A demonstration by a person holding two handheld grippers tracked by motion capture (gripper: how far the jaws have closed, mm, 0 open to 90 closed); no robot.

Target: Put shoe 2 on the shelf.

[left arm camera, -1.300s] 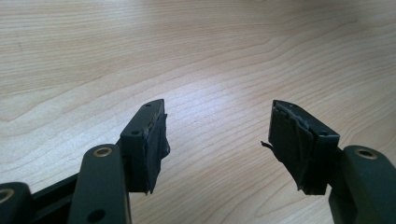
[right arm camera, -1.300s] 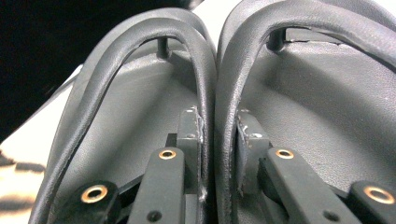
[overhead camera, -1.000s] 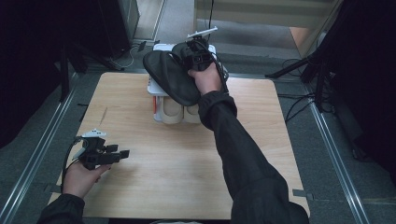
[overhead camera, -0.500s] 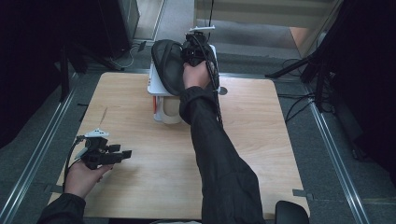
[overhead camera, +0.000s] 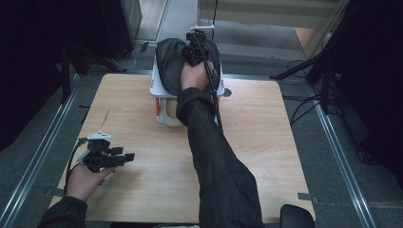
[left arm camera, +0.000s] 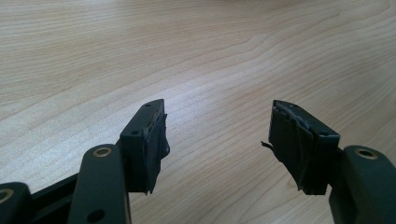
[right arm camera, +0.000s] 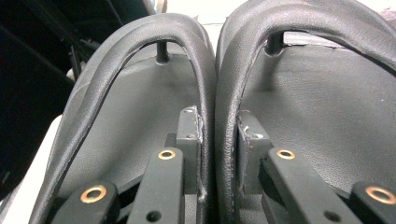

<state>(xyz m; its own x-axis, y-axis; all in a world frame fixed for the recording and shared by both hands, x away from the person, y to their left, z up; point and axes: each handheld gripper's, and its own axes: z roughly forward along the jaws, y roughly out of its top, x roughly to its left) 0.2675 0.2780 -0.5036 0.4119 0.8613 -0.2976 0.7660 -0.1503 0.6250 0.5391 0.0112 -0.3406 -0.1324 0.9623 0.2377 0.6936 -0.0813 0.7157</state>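
Observation:
Two black thong sandals [overhead camera: 169, 66] lie side by side on top of a white stand [overhead camera: 158, 91] at the table's far edge. My right gripper [overhead camera: 194, 46] reaches over them from the near side. In the right gripper view its jaws [right arm camera: 217, 127] are shut on the two inner straps [right arm camera: 223, 93], pinched together, with a black footbed [right arm camera: 308, 112] on each side. My left gripper [overhead camera: 127, 156] rests low over the wooden table [overhead camera: 266, 137] near the front left. It stands open [left arm camera: 217, 140] with bare wood between its pads.
A cream-coloured object [overhead camera: 170, 115] sits under the white stand. Black tripod legs [overhead camera: 319, 67] and cables stand on the floor off the table's right far corner. A dark round object [overhead camera: 296, 216] sits at the table's front right edge.
The right arm has carried the sandals back and leftward, from tilted above the stand to lying level on top of it. The left gripper has stayed put, open.

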